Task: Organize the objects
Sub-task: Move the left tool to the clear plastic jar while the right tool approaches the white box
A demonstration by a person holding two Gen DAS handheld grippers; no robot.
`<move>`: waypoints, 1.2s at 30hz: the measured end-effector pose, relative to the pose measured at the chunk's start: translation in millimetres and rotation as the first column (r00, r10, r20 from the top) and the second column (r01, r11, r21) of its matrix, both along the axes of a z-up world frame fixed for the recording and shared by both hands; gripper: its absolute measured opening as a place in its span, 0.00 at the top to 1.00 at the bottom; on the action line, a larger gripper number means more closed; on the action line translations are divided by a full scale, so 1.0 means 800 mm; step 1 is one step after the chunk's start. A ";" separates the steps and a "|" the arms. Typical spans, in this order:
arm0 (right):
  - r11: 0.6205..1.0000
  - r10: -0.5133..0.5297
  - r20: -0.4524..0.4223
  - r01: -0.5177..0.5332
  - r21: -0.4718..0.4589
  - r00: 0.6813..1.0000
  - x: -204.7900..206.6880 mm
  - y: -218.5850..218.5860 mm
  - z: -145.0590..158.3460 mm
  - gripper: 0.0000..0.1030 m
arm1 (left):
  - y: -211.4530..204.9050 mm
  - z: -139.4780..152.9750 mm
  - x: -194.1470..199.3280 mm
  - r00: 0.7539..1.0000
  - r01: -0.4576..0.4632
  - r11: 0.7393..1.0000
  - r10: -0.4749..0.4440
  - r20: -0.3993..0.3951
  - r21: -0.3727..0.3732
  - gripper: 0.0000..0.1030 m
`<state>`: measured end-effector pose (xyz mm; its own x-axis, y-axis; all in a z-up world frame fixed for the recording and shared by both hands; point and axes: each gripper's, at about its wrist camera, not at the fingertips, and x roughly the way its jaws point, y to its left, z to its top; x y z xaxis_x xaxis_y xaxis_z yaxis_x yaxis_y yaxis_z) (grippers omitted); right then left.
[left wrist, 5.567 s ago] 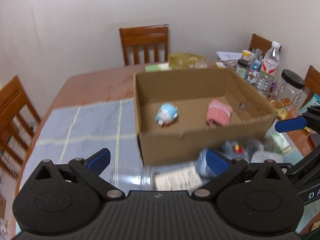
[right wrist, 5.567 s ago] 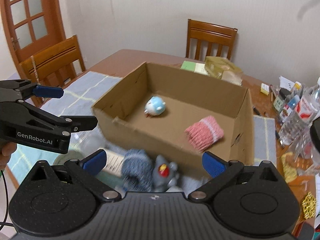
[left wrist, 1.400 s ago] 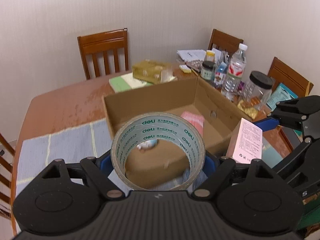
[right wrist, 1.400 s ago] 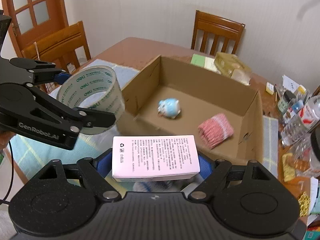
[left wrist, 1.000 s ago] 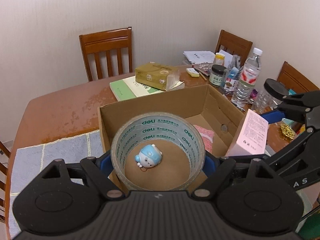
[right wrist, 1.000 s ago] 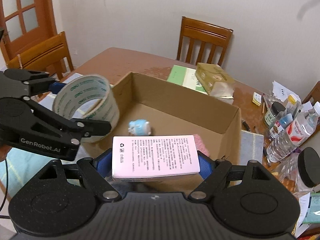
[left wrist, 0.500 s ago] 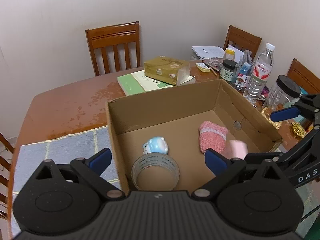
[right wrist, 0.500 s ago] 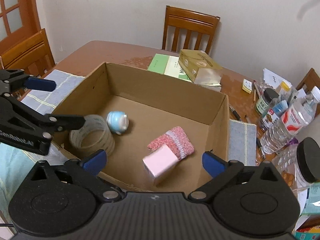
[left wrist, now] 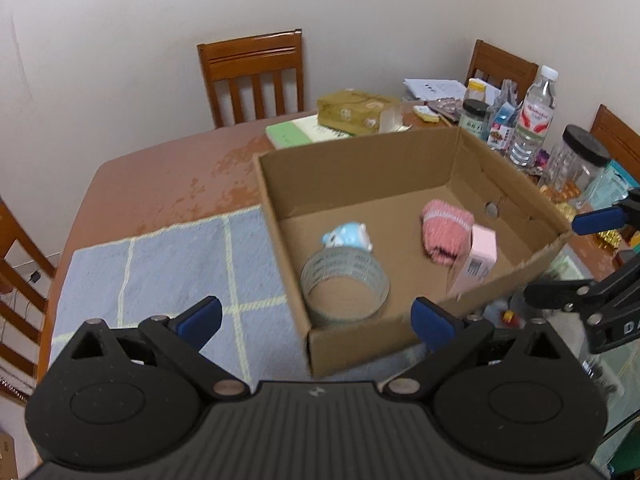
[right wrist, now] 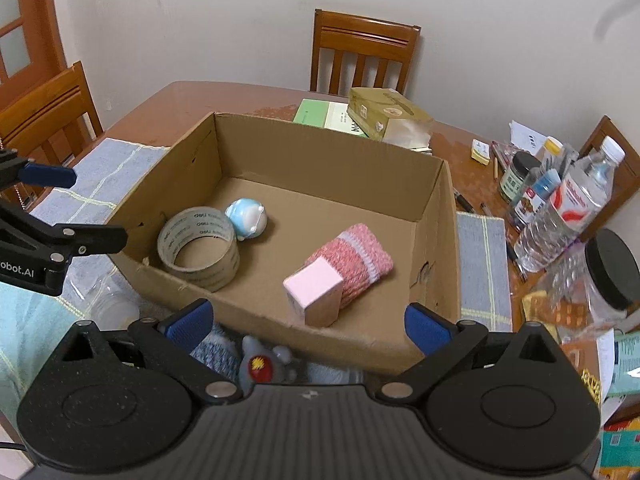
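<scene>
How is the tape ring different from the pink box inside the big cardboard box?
The tape roll is round with a hole through it; the pink box is a solid block with flat sides. The tape is tan and see-through; the box is plain pink. The tape lies flat beside the blue toy; the box leans against the pink knitted thing. Both sit in the cardboard box, not held.
</scene>
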<state>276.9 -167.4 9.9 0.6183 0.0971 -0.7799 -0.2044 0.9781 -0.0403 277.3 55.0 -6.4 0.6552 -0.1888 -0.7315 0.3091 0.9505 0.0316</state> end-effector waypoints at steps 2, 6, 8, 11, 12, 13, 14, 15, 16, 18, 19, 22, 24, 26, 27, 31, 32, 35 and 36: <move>1.000 -0.010 0.005 0.010 0.015 1.000 -0.011 0.003 -0.003 0.00 | 0.007 -0.008 -0.009 1.000 -0.012 1.000 0.012 -0.004 0.008 0.02; 1.000 -0.027 0.024 0.027 -0.004 0.999 -0.034 0.014 -0.012 0.00 | 0.016 -0.024 -0.025 1.000 -0.025 0.999 0.026 -0.011 0.036 0.02; 0.999 -0.037 0.028 0.037 -0.017 0.999 -0.046 0.019 -0.017 0.00 | 0.021 -0.033 -0.031 0.999 -0.039 0.998 0.040 -0.023 0.042 0.02; 0.998 -0.055 0.024 0.056 -0.024 0.998 -0.063 0.024 -0.027 0.00 | 0.027 -0.046 -0.038 0.998 -0.047 0.998 0.049 -0.041 0.044 0.02; 0.997 -0.069 0.020 0.069 -0.031 0.997 -0.069 0.025 -0.030 0.00 | 0.029 -0.050 -0.039 0.997 -0.055 0.997 0.058 -0.046 0.047 0.02; 0.996 -0.082 0.014 0.083 -0.036 0.997 -0.074 0.026 -0.034 0.00 | 0.030 -0.053 -0.040 0.997 -0.061 0.997 0.063 -0.049 0.048 0.02; 0.995 -0.093 0.008 0.094 -0.037 0.996 -0.079 0.027 -0.038 0.00 | 0.032 -0.057 -0.041 0.996 -0.067 0.997 0.070 -0.052 0.045 0.02; 0.994 -0.103 0.003 0.103 -0.034 0.995 -0.082 0.027 -0.041 0.00 | 0.034 -0.059 -0.042 0.996 -0.073 0.997 0.075 -0.055 0.040 0.02; 0.993 -0.113 -0.006 0.113 -0.025 0.994 -0.087 0.027 -0.045 0.00 | 0.036 -0.063 -0.043 0.995 -0.077 0.996 0.079 -0.062 0.035 0.02; 0.991 -0.131 -0.026 0.131 -0.009 0.991 -0.093 0.029 -0.050 0.00 | 0.039 -0.069 -0.042 0.995 -0.078 0.996 0.080 -0.066 0.033 0.02; 0.990 -0.139 -0.032 0.139 -0.004 0.990 -0.097 0.030 -0.053 0.00 | 0.040 -0.071 -0.041 0.994 -0.079 0.996 0.082 -0.068 0.035 0.02; 0.988 -0.155 -0.044 0.155 0.006 0.987 -0.106 0.033 -0.058 0.00 | 0.044 -0.078 -0.040 0.995 -0.071 0.997 0.074 -0.069 0.037 0.02; 0.987 -0.160 -0.049 0.160 0.012 0.986 -0.113 0.035 -0.060 0.00 | 0.045 -0.081 -0.037 0.995 -0.065 0.997 0.068 -0.070 0.043 0.02; 0.986 -0.165 -0.053 0.166 0.014 0.985 -0.119 0.037 -0.062 0.00 | 0.046 -0.085 -0.033 0.995 -0.056 0.998 0.059 -0.076 0.043 0.02; 0.985 -0.170 -0.057 0.171 0.015 0.984 -0.121 0.038 -0.063 0.00 | 0.046 -0.088 -0.032 0.995 -0.051 0.998 0.055 -0.079 0.042 0.02; 0.983 -0.181 -0.071 0.183 0.028 0.981 -0.127 0.044 -0.068 0.00 | 0.047 -0.099 -0.027 0.995 -0.041 0.998 0.045 -0.087 0.046 0.02; 0.983 -0.179 -0.072 0.182 0.033 0.981 -0.128 0.046 -0.069 0.00 | 0.047 -0.101 -0.025 0.995 -0.037 0.998 0.042 -0.087 0.049 0.02; 0.985 -0.164 -0.073 0.167 0.039 0.984 -0.130 0.054 -0.070 0.00 | 0.048 -0.106 -0.020 0.996 -0.026 0.999 0.030 -0.089 0.044 0.02; 0.986 -0.157 -0.073 0.160 0.038 0.985 -0.130 0.058 -0.071 0.00 | 0.048 -0.108 -0.019 0.996 -0.022 0.999 0.026 -0.091 0.043 0.02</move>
<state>173.0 -121.3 -47.3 0.5726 0.0369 -0.8190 -0.0474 0.9988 0.0119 262.4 93.2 -92.6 0.5892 -0.1421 -0.7954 0.2899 0.9560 0.0439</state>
